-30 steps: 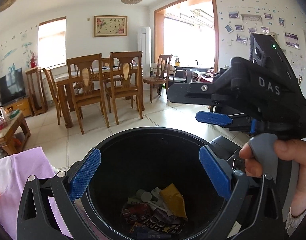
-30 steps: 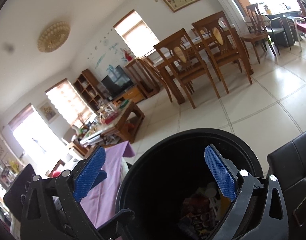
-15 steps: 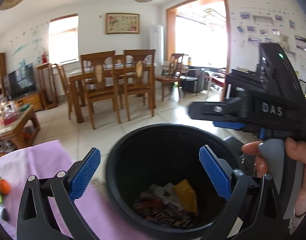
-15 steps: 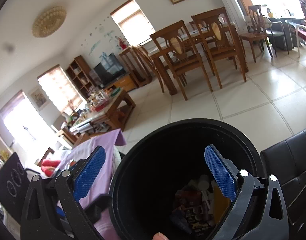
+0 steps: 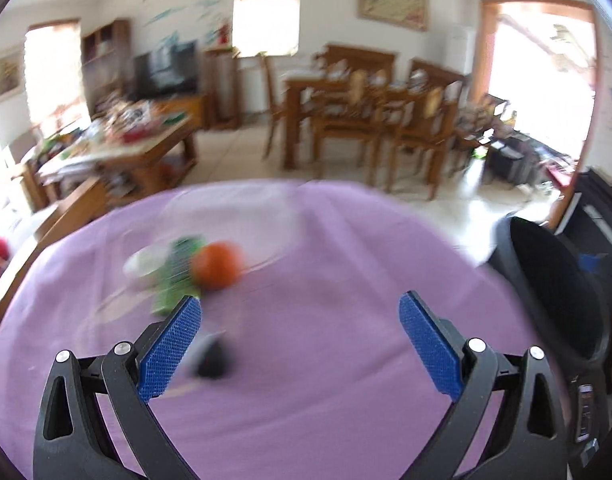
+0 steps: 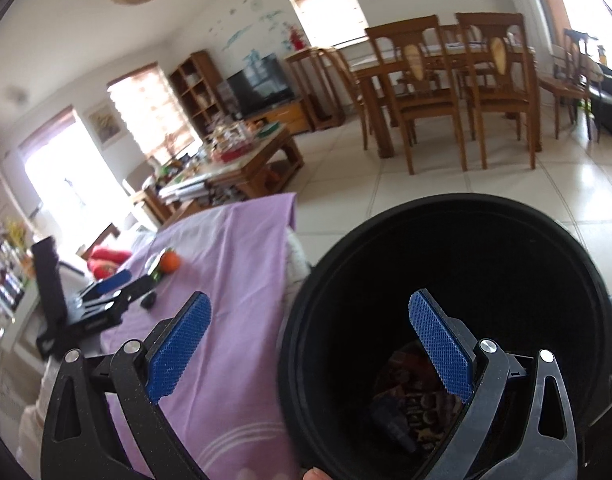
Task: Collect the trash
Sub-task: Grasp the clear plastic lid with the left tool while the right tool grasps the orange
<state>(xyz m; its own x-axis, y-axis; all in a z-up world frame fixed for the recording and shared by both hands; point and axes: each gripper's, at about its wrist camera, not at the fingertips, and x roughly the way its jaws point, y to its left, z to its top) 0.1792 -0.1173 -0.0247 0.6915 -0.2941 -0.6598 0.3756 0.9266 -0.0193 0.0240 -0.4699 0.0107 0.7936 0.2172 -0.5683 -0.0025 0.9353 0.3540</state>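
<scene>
My left hand-held gripper stands wide open with nothing between its blue pads, poised over the purple cloth on the desk. This view is motion-blurred. Ahead of the left finger and slightly left of it lies an orange ball, round and touching a green wrapper; a pale round item sits just beyond the wrapper on its left, too smeared to identify. A small black item lies on the cloth just beside the left pad, on its inner side; I cannot tell what it is. The black bin stands off the right finger, beyond the cloth's edge. My right hand-held gripper is likewise wide open and holds nothing. Its right pad sits over the bin's mouth, its left pad over the cloth, the near rim of the bin falling between the two. Trash lies at the bottom of the bin, mixed printed wrappers, below the right pad. From this camera the left hand-held gripper appears well ahead and to the left, low above the cloth, with the ball just past its tip and the black item near it.
</scene>
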